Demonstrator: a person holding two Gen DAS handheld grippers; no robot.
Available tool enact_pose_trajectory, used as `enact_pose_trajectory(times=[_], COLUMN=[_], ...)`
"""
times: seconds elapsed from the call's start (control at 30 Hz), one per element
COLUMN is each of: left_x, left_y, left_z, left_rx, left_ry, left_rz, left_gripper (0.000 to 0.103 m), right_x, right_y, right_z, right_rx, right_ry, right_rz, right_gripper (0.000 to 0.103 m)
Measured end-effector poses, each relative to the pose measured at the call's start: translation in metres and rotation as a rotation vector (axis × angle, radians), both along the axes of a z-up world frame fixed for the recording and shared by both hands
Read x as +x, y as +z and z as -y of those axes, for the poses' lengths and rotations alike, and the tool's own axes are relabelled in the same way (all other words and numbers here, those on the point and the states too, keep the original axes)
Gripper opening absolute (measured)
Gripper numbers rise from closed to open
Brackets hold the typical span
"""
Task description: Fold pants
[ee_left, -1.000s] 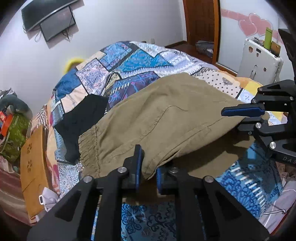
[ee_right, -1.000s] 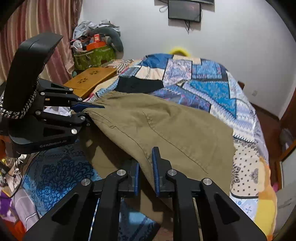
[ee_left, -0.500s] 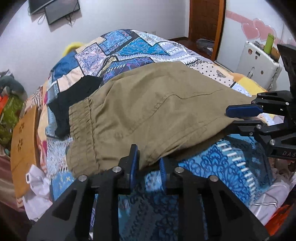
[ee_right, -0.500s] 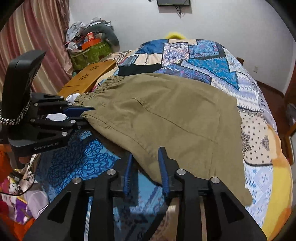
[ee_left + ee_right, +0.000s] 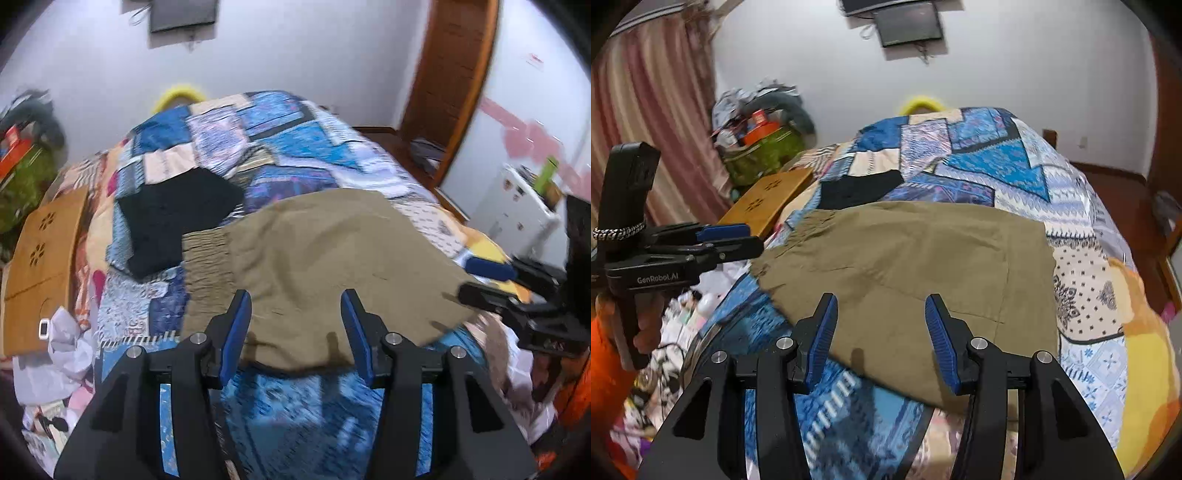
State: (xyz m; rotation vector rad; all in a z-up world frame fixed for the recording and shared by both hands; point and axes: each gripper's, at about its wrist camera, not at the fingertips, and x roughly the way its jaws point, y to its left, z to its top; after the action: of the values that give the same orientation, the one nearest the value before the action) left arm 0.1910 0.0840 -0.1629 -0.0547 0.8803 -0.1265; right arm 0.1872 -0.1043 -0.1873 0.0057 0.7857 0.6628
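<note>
The olive-brown pants (image 5: pixel 325 266) lie folded flat on the patchwork bedspread (image 5: pixel 266 125), elastic waistband at the left. They also show in the right wrist view (image 5: pixel 916 258). My left gripper (image 5: pixel 295 325) is open and empty, just above the pants' near edge. My right gripper (image 5: pixel 879 328) is open and empty, over the near edge at the other end. Each gripper shows from the side in the other's view: the right one (image 5: pixel 491 280) and the left one (image 5: pixel 727 240).
A black garment (image 5: pixel 173 218) lies on the bed beyond the waistband. A wooden lap table (image 5: pixel 40 258) stands at the bed's left side. Clutter and a green basket (image 5: pixel 757 155) fill the left corner. A white cabinet (image 5: pixel 517 210) and a wooden door (image 5: pixel 443 85) are on the right.
Both grippers were shut on the pants' near edge and carried it down onto the bed. Now both have opened and let go, and the pants lie flat.
</note>
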Motion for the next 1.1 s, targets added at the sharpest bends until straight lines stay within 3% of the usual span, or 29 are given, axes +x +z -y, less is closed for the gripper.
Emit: enact_pose_trajectory(times=[0.2, 0.3, 0.33, 0.47, 0.57, 0.63, 0.77, 0.93, 1.1], left_x=[0.021, 0.020, 0.019, 0.017, 0.013, 0.010, 0.010, 0.011, 0.014], left_y=[-0.053, -0.071, -0.073, -0.074, -0.071, -0.071, -0.079, -0.074, -0.049], left_z=[-0.023, -0.034, -0.038, -0.050, -0.052, -0.054, -0.061, -0.057, -0.062], left_rx=[0.026, 0.046, 0.044, 0.031, 0.101, 0.129, 0.080, 0.103, 0.080], left_ry=[0.086, 0.104, 0.111, 0.137, 0.181, 0.200, 0.195, 0.187, 0.168], left_rz=[-0.124, -0.141, -0.138, -0.134, -0.099, -0.085, -0.103, -0.104, -0.086], left_gripper=[0.050, 0.071, 0.076, 0.076, 0.076, 0.076, 0.077, 0.076, 0.076], right_x=[0.016, 0.017, 0.016, 0.014, 0.009, 0.008, 0.006, 0.005, 0.022], right_y=[-0.039, -0.050, -0.050, -0.045, -0.045, -0.049, -0.053, -0.049, -0.031], right_z=[-0.003, 0.011, 0.017, 0.034, 0.042, 0.054, 0.076, 0.069, 0.070], right_rx=[-0.085, -0.089, -0.091, -0.082, -0.148, -0.122, -0.036, -0.075, -0.092], right_ry=[-0.017, -0.042, -0.051, -0.060, -0.113, -0.123, -0.153, -0.152, -0.119], right_rz=[-0.095, -0.106, -0.094, -0.094, -0.062, -0.075, -0.125, -0.120, -0.154], right_gripper=[0.046, 0.045, 0.045, 0.045, 0.045, 0.045, 0.046, 0.046, 0.049])
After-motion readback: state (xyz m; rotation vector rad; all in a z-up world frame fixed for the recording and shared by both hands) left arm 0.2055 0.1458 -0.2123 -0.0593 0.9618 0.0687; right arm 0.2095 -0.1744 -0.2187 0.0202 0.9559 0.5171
